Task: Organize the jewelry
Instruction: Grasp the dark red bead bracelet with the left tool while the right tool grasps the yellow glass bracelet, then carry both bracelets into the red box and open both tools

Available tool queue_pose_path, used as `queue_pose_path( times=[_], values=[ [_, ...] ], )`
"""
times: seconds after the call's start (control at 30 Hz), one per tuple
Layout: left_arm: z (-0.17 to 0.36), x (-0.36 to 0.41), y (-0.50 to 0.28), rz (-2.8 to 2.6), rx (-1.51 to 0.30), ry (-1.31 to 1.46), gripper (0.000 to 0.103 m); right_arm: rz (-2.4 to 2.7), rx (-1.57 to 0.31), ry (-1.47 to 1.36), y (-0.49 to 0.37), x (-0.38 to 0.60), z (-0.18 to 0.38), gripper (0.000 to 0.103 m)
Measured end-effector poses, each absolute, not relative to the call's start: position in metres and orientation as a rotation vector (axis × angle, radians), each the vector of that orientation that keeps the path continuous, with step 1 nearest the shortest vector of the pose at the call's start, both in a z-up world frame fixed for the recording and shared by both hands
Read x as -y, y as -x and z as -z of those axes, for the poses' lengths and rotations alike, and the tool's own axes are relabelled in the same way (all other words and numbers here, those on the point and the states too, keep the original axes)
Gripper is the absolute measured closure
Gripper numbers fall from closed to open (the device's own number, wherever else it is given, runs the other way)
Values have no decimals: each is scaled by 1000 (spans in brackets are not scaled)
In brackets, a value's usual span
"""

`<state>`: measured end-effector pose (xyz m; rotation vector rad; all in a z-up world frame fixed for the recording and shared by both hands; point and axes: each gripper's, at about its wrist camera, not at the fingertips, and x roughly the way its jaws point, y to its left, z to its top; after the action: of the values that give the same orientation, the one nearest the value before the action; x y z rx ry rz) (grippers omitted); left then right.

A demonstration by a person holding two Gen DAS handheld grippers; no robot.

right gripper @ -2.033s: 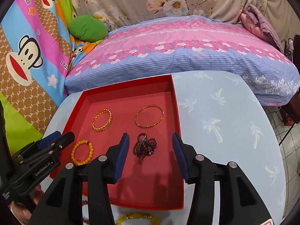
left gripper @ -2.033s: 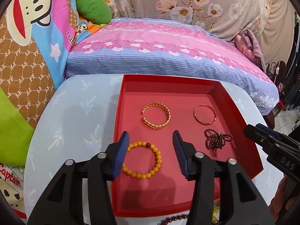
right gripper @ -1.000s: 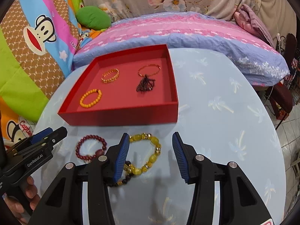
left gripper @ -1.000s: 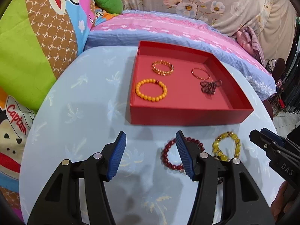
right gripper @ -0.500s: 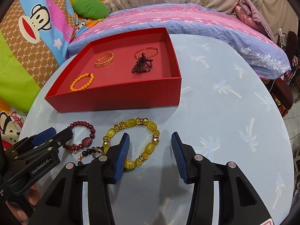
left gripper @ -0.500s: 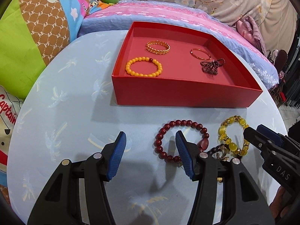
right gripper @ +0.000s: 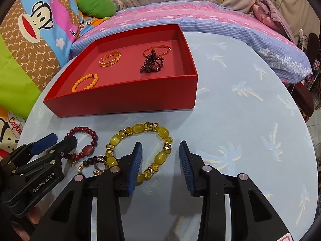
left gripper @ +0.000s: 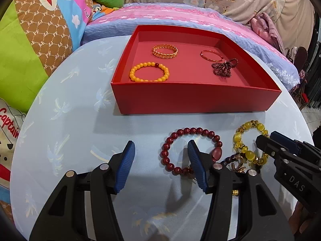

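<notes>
I'm hovering both tongs wide & empty over the table w/ the right tongs [right gripper: 160, 164] straddling the yellow bracelet's [right gripper: 140, 150] lower-right arc at frame centre, nearer than the left tongs [left gripper: 161, 166] by the dark red bracelet [left gripper: 190, 150]; red tray [right gripper: 128, 100] lying beyond; "GenRobot.AI", "DAS" readable.

One red box [left gripper: 192, 98] sits at 12 o'clock with four bracelets inside: one orange bead bracelet [left gripper: 149, 71], two gold bangles [left gripper: 165, 51], and one dark bead string [left gripper: 224, 66]. Three more lie outside at 6 o'clock: one dark red bracelet [left gripper: 190, 150], one yellow bracelet [right gripper: 140, 150], and one small dark bracelet [right gripper: 91, 164].
</notes>
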<state>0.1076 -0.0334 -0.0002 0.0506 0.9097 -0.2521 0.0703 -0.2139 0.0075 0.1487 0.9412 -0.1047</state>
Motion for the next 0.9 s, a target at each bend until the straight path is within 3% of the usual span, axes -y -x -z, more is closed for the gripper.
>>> queue_pose_path(
  times=[0.1,0.2,0.27,0.37,0.9],
  values=[
    [1,34,-107,246,-902,-63,55,121,-938,-126,-70,214,-7,78],
    [0,34,-107,242,-894,-71,64,129,-935,-132,-69,217,-7,85],
    [0,33,-107,247,-893,-72,77,133,-935,-142,-68,219,-6,92],
    [-1,33,-107,259,-897,-66,95,132,-939,-150,-67,220,-7,94],
    [-46,24,-97,355,-871,-10,95,90,-829,-190,-54,226,-67,94]
  ],
)
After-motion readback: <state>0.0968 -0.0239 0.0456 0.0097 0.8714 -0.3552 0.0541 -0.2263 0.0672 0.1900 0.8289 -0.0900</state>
